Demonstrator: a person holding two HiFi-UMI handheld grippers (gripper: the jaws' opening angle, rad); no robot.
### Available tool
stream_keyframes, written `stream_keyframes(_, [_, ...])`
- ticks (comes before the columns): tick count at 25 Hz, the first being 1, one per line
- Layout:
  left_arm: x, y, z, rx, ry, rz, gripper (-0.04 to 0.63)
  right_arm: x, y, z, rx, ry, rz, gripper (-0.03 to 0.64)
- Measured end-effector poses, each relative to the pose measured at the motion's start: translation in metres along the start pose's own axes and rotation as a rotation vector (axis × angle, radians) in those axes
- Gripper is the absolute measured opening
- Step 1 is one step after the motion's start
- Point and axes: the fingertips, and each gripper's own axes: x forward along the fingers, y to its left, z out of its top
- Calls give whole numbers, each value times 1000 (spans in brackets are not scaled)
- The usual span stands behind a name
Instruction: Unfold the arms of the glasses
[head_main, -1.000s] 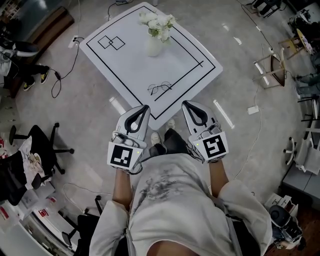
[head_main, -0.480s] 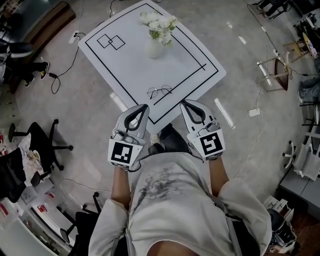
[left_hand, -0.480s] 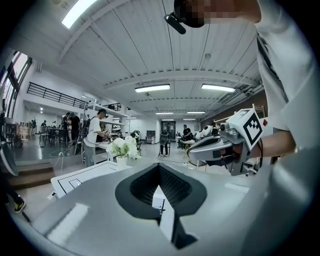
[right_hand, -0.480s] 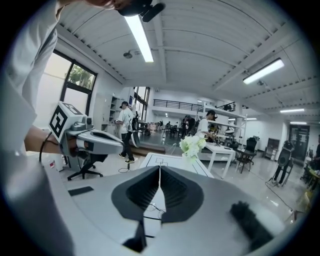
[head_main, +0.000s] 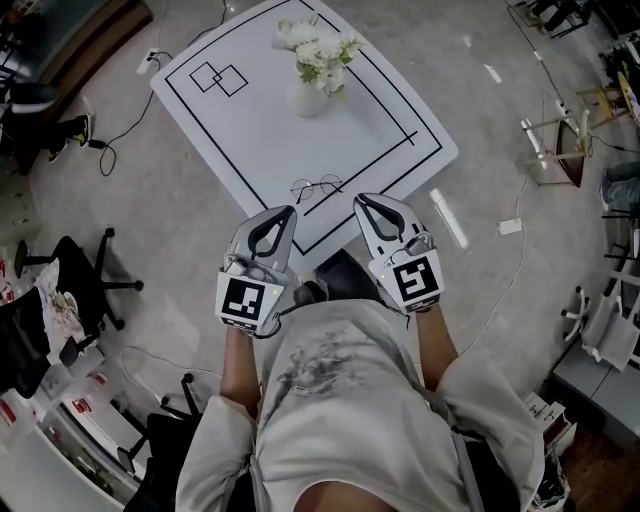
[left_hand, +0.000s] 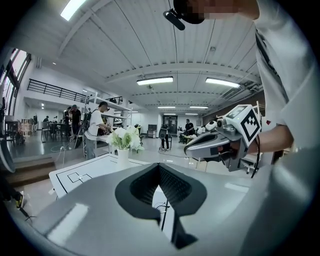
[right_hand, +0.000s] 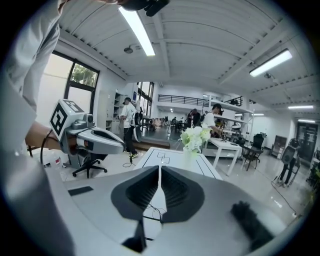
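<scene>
Head view: glasses (head_main: 317, 187) near table (head_main: 240, 140) edge; left tool (head_main: 288, 211), right tool (head_main: 361, 199) apart.

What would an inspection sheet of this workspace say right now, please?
Surface: white table with black line markings.
Job's things: glasses lying near the table's near edge; arm position too small to tell.
Clutter: vase of white flowers on the table.
Grippers: left gripper and right gripper, jaws shut, empty, apart from the glasses.
Cables: cable on the floor left of the table.
Surroundings: office chair, stool, people beyond.
</scene>
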Motion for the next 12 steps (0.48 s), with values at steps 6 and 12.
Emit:
stream_keyframes(6, [15, 8, -22, 5, 62, -2, 9, 17, -7, -14, -15, 36, 42, 18])
stream_keyframes(12, [28, 16, -43, 15, 121, -19, 21, 35, -12, -31, -34, 80, 86, 58])
